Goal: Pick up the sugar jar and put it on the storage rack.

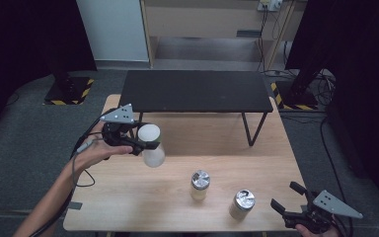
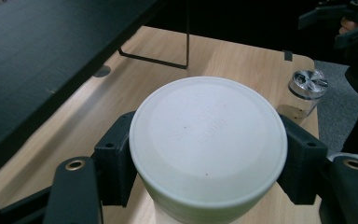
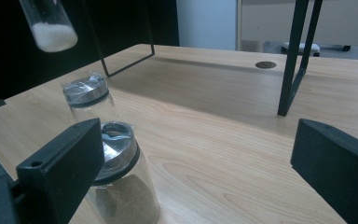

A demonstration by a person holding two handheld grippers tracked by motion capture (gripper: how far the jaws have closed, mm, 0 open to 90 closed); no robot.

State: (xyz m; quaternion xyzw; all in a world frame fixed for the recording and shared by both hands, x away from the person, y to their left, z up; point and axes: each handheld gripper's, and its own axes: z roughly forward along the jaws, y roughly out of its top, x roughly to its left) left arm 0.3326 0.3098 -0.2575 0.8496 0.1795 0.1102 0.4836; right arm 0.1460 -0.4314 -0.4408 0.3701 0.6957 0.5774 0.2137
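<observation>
I have the left gripper [image 1: 143, 140] clamped on the white-lidded jar [image 1: 151, 146], its jaws pressing on either side just below the white lid [image 2: 208, 140], and the jar hangs in the air above the bench [image 1: 128, 197], tilted, with white powder settled in its lower end (the right gripper view shows that end [image 3: 51, 32] clear of the wood). My worry is the grip itself: the jaws bite high on a smooth round wall, close under the lid's rim, so the weight of the powder sits well below the pads. If I swing the wrist fast, I judge the jar could pivot between the jaws or slide out and drop onto the bench.

The black shelf [image 1: 195, 91] stands beyond the jaws. If I carry the jar toward it without enough height, the bottom could knock its front edge and be levered loose.

Two foil-capped jars stand on the bench to the open side of the left jaws: the nearer one [image 1: 200, 183] and the one with brown powder [image 1: 242, 203]. A dropped jar could bowl either over.

The right gripper [image 1: 296, 202] rests with its jaws spread wide and nothing between them; the brown-powder jar sits just beside its left jaw [image 3: 121, 186], so any careless nudge there would tip it.
</observation>
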